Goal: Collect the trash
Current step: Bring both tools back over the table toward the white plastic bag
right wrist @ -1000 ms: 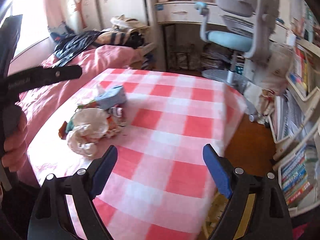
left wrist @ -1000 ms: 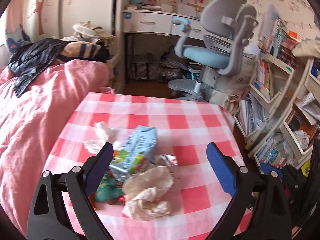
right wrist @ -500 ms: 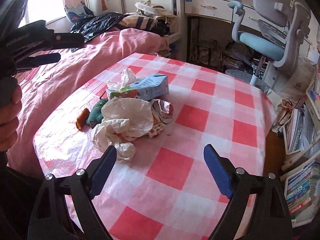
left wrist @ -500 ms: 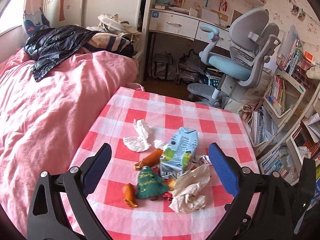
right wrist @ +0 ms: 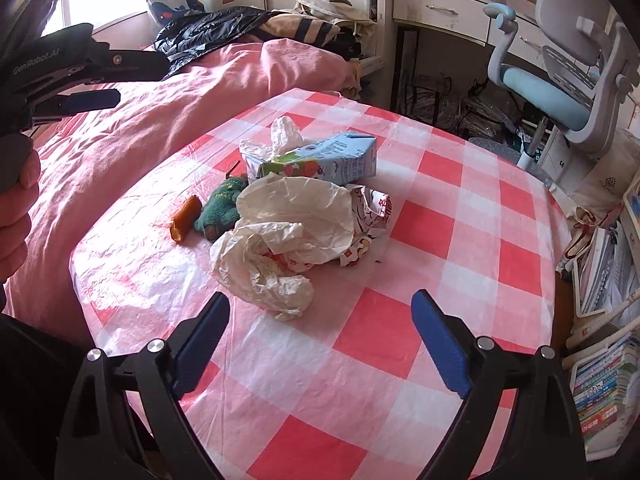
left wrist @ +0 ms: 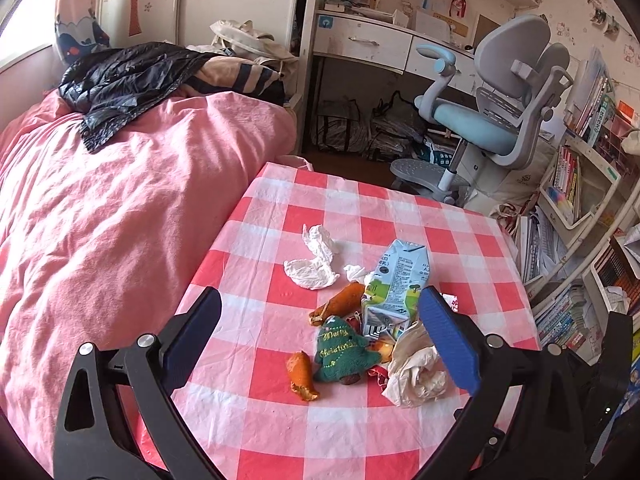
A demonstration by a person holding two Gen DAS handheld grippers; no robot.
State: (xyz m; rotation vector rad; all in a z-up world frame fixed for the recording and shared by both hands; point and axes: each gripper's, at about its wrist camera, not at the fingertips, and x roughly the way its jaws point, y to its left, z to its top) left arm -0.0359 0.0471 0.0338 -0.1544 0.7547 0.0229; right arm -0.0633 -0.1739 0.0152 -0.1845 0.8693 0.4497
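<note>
A heap of trash lies on the red-and-white checked table (left wrist: 400,208) (right wrist: 460,248): a blue milk carton (left wrist: 396,280) (right wrist: 320,160), crumpled white tissues (left wrist: 316,260), a crumpled cream plastic bag (left wrist: 416,368) (right wrist: 288,232), orange peel pieces (left wrist: 300,372) (right wrist: 184,216), a green felt Christmas tree (left wrist: 344,348) (right wrist: 224,204) and a printed wrapper (right wrist: 368,220). My left gripper (left wrist: 320,336) stands open above the near side of the heap, nothing between its pads. My right gripper (right wrist: 320,340) hangs over the near table, its jaws opening and empty, the bag just beyond them.
A bed with a pink duvet (left wrist: 120,208) runs along the table's left. A grey-blue desk chair (left wrist: 492,112) and a white desk (left wrist: 380,40) stand behind. Bookshelves (left wrist: 580,200) crowd the right. A hand (right wrist: 16,208) holding the left gripper shows at the right wrist view's left edge.
Both grippers have shifted sideways across the table. The heap now sits between the left fingers rather than at the left one, and it looms nearer and more central before the right gripper.
</note>
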